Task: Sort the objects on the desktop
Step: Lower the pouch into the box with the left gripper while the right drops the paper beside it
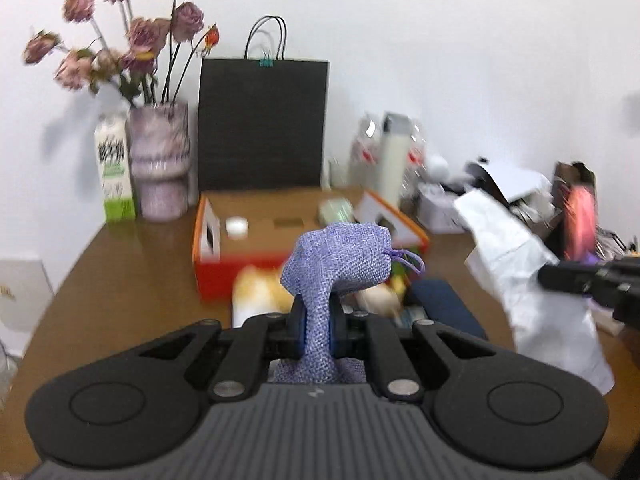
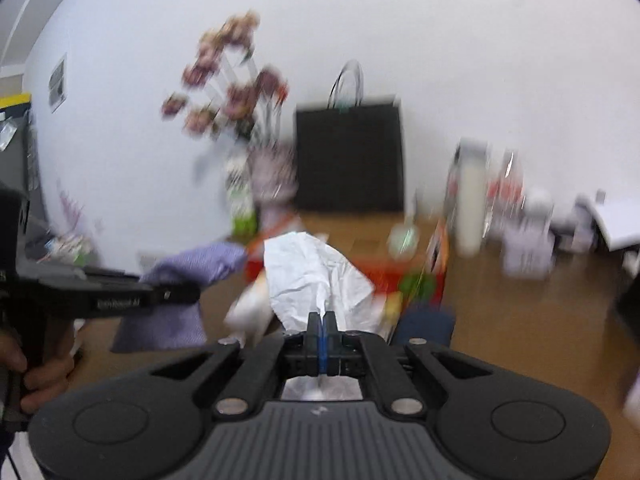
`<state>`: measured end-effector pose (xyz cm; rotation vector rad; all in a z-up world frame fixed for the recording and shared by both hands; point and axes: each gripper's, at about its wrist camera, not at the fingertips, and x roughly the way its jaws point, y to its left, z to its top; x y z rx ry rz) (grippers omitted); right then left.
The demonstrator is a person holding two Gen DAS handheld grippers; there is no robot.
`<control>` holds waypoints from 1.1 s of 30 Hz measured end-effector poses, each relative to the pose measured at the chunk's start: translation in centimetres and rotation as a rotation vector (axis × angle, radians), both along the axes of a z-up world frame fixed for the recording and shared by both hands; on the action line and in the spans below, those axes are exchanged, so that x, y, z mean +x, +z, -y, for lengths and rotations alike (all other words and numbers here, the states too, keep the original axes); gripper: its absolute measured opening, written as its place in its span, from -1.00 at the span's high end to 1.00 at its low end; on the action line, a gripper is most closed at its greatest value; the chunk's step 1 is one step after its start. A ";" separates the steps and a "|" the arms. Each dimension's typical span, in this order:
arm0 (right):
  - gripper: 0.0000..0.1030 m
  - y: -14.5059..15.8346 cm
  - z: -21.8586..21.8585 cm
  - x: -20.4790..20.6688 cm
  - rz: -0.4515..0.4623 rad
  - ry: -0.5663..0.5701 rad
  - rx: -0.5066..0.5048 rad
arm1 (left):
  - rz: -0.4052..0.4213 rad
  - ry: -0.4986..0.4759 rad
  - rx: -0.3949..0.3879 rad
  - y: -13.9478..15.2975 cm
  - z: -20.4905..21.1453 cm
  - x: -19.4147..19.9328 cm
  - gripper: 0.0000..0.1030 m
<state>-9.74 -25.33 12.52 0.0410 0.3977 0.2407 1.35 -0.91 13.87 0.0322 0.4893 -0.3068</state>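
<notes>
Brown wooden desk (image 1: pixel 120 264) looks cluttered; left gripper (image 1: pixel 318 330) clamps a purple woven drawstring pouch (image 1: pixel 340 258), right gripper (image 2: pixel 322 326) pinches crumpled white paper (image 2: pixel 308 272), neither yet placed.

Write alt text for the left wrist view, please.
The left gripper is shut on a purple woven pouch, lifted above a brown desk. Behind are an orange box, a black paper bag and a vase of flowers.
</notes>
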 end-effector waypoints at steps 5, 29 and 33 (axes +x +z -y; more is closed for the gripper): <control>1.00 3.6 1.2 12.6 0.020 -0.056 -0.024 | -0.046 0.011 0.093 1.7 2.1 13.5 0.80; -0.14 -1.8 -2.1 40.6 -0.407 -0.096 -0.098 | -0.263 0.128 0.135 -0.8 -0.2 27.3 -0.93; -0.53 -0.5 -1.4 34.8 -0.360 -0.098 -0.141 | -0.259 0.201 0.073 -0.2 -1.6 21.3 -0.99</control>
